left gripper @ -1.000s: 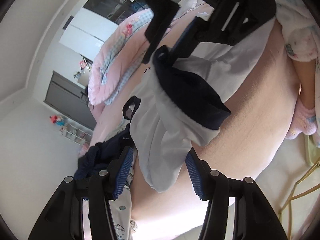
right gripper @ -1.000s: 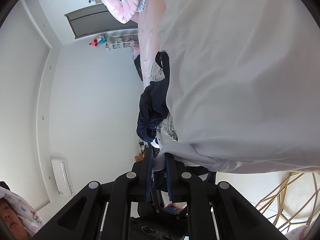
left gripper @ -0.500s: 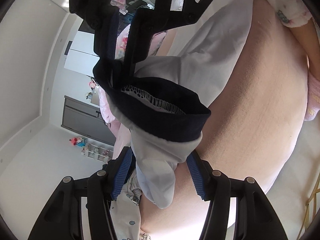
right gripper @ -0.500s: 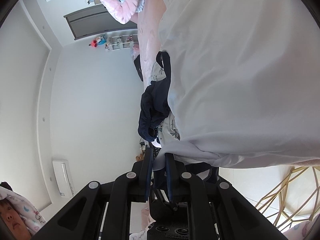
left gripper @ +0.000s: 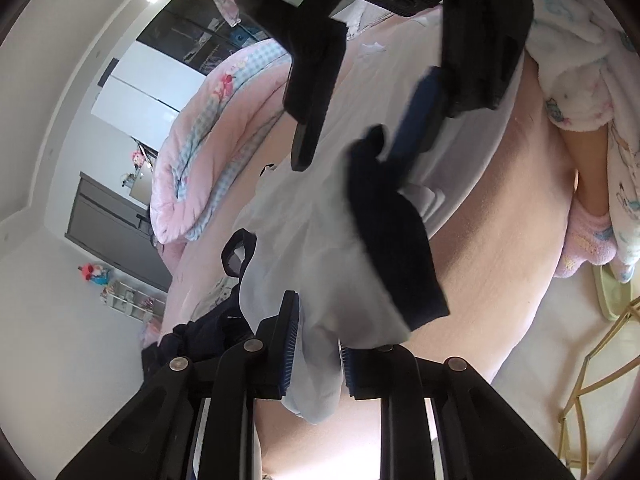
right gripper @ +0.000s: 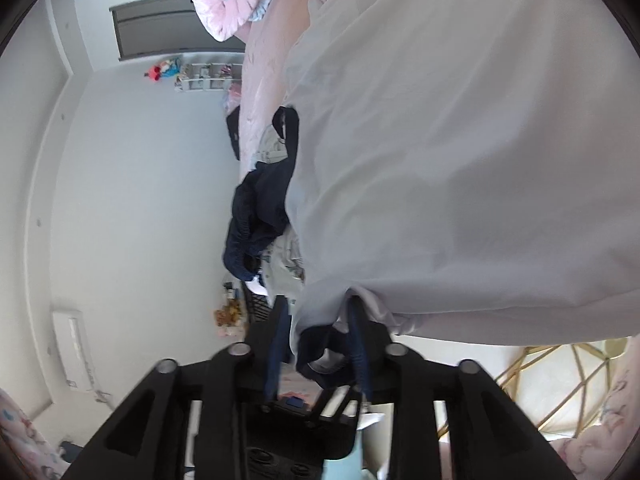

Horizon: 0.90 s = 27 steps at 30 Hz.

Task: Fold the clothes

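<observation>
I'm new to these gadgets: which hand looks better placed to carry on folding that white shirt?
Probably the left. The left gripper is closing with the white shirt between its pads, while the right gripper's jaws are opening around its navy-trimmed sleeve.

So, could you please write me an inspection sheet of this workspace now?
Surface: pink bed, mostly under clothes.
Job's things: white garment with navy trim spread on the bed, one end hanging between both grippers.
Clutter: navy clothes heap; pink quilt.
Grippers: left gripper, jaws closing on the white fabric; right gripper, jaws opening, navy trim between them.
Cables: nothing seen.
Surroundings: grey cabinet, toy shelf, gold wire frame, person's patterned sleeve.
</observation>
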{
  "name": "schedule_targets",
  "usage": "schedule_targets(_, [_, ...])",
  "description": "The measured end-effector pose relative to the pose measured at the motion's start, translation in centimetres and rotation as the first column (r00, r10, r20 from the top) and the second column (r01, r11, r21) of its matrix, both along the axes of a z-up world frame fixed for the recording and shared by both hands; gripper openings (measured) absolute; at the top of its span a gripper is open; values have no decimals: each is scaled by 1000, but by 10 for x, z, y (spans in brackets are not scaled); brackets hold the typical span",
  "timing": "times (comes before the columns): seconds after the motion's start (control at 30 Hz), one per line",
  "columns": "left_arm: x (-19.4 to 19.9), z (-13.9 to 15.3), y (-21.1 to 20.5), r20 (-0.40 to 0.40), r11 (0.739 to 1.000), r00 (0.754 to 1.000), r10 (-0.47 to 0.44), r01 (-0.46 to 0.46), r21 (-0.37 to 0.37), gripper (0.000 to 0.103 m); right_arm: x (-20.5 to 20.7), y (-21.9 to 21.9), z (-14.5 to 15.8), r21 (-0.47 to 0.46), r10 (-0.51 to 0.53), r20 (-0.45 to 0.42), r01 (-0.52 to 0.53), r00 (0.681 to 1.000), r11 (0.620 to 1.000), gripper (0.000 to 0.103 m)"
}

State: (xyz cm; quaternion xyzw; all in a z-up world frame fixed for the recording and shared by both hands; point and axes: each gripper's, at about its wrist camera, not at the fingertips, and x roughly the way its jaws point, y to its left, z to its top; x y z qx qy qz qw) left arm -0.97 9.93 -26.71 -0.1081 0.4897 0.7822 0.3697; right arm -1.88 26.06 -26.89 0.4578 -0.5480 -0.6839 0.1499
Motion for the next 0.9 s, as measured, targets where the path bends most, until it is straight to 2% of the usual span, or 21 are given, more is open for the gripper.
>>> schedule_targets(0.07, [-8,6,-1,54,999,998,21,-23,27,17,1,-5,11,113,54,0,-53,999,992,69])
schedule_targets(0.17, [-20,14,-2,130,997,991,42,-51,61,17,4,-18,33,293,137,-18,-126,990,948,69])
schedule_targets(0.27, [-33,16,1,188,995,981,50,-66,75,17,8,-31,54,465,213,-23,-178,977,867,69])
schedule_targets(0.37, [-42,20,0,270,993,961,63,-88,83,17,15,-39,68,595,269,-13,-209,963,776,69])
schedule_targets(0.47, [-48,19,-6,388,988,918,80,-124,90,17,23,-45,74,707,298,9,-217,954,673,69])
schedule_targets(0.6, [-67,23,-9,562,979,822,94,-179,98,17,21,-60,67,848,352,67,-239,934,472,69])
schedule_targets(0.63, [-73,24,-9,597,976,796,95,-191,100,17,20,-62,63,853,368,87,-259,926,452,69])
schedule_targets(0.73, [-88,27,-9,670,970,735,100,-222,99,17,12,-61,54,824,398,97,-298,912,482,69])
schedule_targets(0.83, [-97,26,-8,710,968,696,108,-236,84,17,5,-65,48,841,408,129,-318,904,438,69])
schedule_targets(0.9, [-103,25,-7,733,967,671,114,-244,73,17,2,-64,42,826,410,142,-336,901,453,69])
